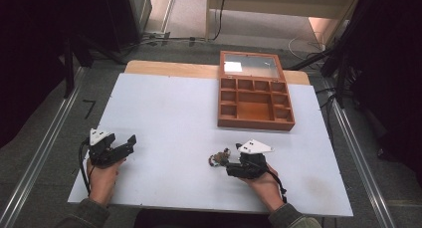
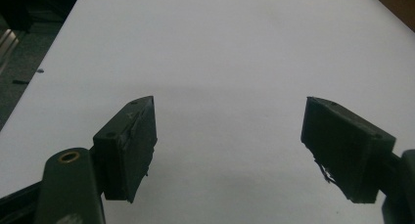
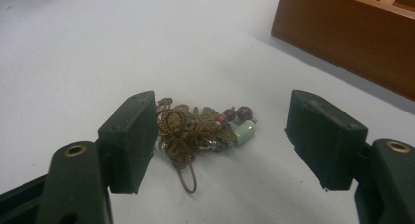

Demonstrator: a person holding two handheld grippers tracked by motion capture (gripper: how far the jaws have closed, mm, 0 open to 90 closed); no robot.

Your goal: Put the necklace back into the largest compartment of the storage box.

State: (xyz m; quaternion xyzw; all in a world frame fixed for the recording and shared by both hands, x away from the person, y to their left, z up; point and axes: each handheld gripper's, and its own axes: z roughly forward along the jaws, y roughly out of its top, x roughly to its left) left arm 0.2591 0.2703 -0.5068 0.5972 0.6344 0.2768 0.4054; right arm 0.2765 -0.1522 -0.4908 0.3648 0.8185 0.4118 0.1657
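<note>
Compartment box (image 1: 255, 104) at table (image 1: 164, 113) far right, beaded cord bundle (image 1: 218, 158) on table before it, right gripper (image 1: 230, 164) beside bundle, left gripper (image 1: 124, 147) well apart at left.

No lettering to read here.

I find no words, labels, brand marks, numbers or signs on my table (image 1: 164, 118), on the wooden box (image 1: 255, 119), or on the black jaws of my tongs; the white plates on top of them are blank as far as I can tell.
</note>
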